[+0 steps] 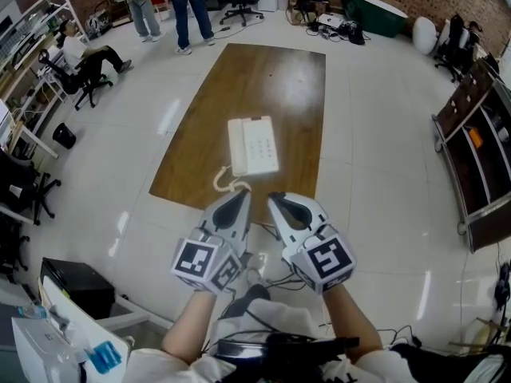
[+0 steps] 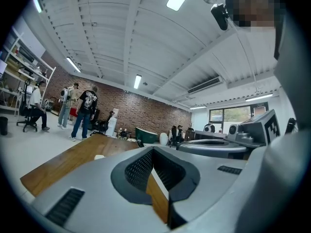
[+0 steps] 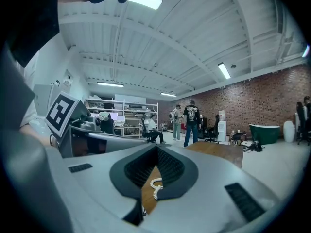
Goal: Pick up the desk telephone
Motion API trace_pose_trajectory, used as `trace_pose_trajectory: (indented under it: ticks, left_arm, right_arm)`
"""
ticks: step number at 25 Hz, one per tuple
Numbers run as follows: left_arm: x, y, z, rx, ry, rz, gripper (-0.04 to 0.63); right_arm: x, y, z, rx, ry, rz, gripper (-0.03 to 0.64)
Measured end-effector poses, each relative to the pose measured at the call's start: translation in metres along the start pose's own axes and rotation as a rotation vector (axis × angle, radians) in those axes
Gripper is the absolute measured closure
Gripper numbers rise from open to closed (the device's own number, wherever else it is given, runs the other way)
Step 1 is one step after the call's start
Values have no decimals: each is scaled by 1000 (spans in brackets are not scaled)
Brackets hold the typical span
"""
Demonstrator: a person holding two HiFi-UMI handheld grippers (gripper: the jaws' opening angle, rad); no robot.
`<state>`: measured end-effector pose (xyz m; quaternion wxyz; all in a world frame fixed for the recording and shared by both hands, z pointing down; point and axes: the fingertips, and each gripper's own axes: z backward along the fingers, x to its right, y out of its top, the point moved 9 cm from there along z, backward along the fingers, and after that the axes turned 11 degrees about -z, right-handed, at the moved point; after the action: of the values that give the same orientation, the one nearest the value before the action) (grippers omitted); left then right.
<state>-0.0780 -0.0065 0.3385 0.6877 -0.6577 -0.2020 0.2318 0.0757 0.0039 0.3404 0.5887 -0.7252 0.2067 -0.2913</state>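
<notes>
A cream desk telephone (image 1: 253,145) lies near the front end of a long wooden table (image 1: 271,78), its handset along its left side and its coiled cord (image 1: 228,183) curling toward the table's near edge. Both grippers hover side by side just short of that edge. My left gripper (image 1: 243,195) is shut with nothing in it, below and slightly left of the phone. My right gripper (image 1: 275,199) is shut and empty too, a little right of the cord. In the right gripper view the coiled cord (image 3: 154,186) shows through the gap behind the jaws.
Two people (image 1: 191,6) stand beyond the table's far end and another sits at the left by metal shelving (image 1: 32,62). A dark wooden shelf unit (image 1: 477,158) lines the right side. A black box (image 1: 80,287) sits on the floor at my near left.
</notes>
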Motion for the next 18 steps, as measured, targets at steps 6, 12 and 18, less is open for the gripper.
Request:
trace_pose_trajectory:
  ticks: [6, 12, 18]
  left_arm:
    - [-26, 0, -11, 1, -3, 11, 595]
    - [-52, -2, -20, 2, -20, 20, 595]
    - [-70, 0, -26, 11, -53, 25, 595]
  right_arm:
    - [3, 5, -27, -10, 0, 8, 617]
    - [4, 11, -54, -14, -19, -3, 617]
    - [1, 17, -72, -8, -44, -3, 617]
